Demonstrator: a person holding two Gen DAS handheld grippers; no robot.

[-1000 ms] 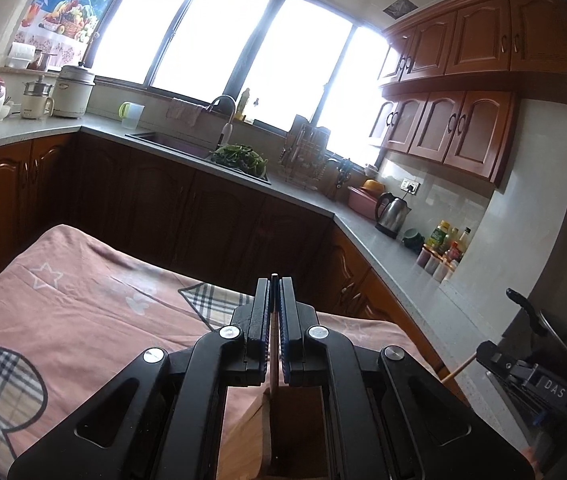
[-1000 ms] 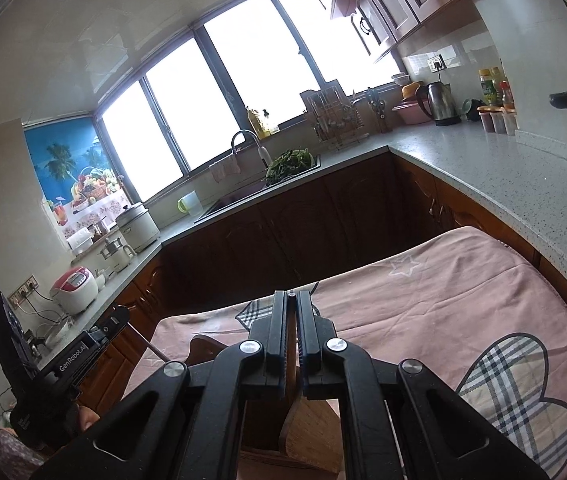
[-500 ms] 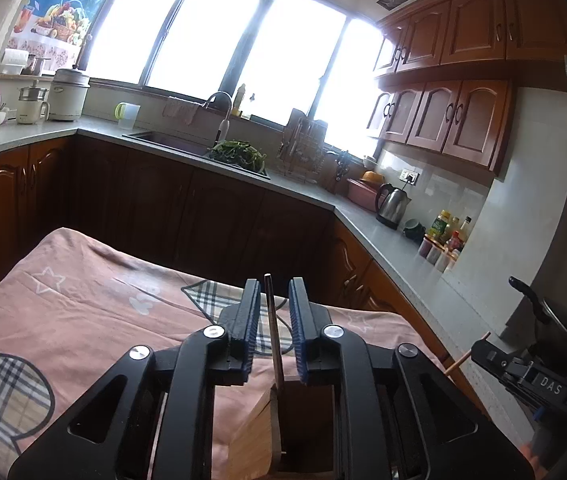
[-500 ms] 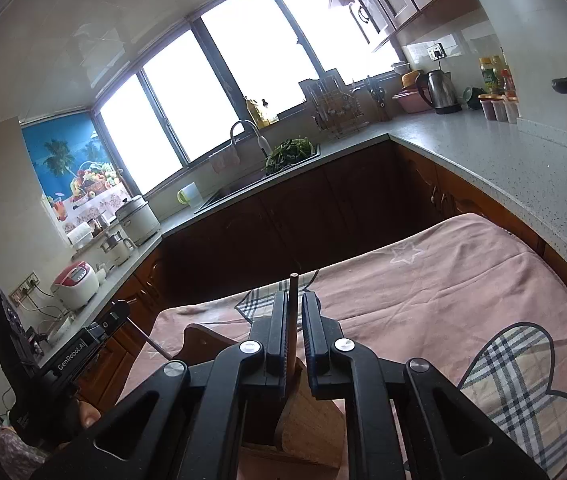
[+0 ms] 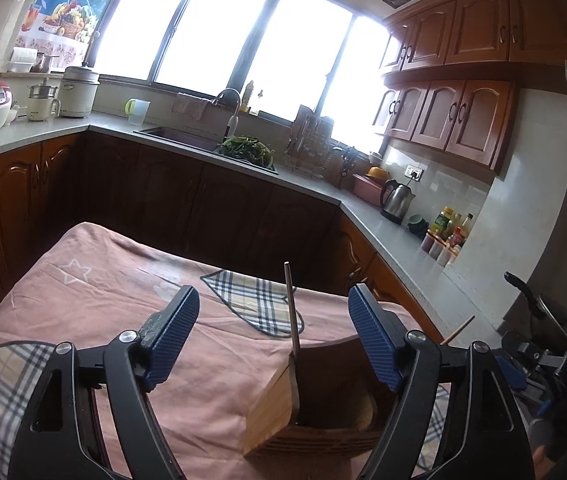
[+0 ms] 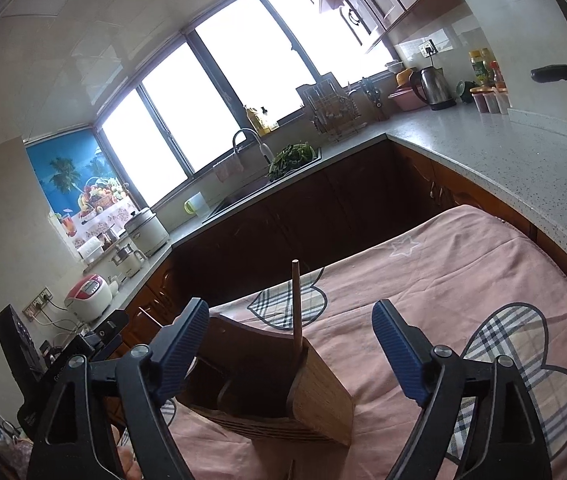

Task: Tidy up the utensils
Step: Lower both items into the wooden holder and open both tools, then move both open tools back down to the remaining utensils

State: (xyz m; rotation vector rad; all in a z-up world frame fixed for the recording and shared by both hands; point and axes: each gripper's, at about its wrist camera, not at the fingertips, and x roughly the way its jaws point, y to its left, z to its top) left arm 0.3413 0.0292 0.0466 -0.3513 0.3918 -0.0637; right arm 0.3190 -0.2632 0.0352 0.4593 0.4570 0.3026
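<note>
Chopsticks (image 5: 292,312) stand upright in the wooden holder (image 5: 279,408), stored; left gripper (image 5: 273,344) and right gripper (image 6: 289,350) gape wide, empty

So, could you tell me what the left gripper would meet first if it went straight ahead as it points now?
Most likely the chopstick standing in the wooden utensil holder, which sits between the open fingers of the left gripper; depth is hard to judge here.
</note>
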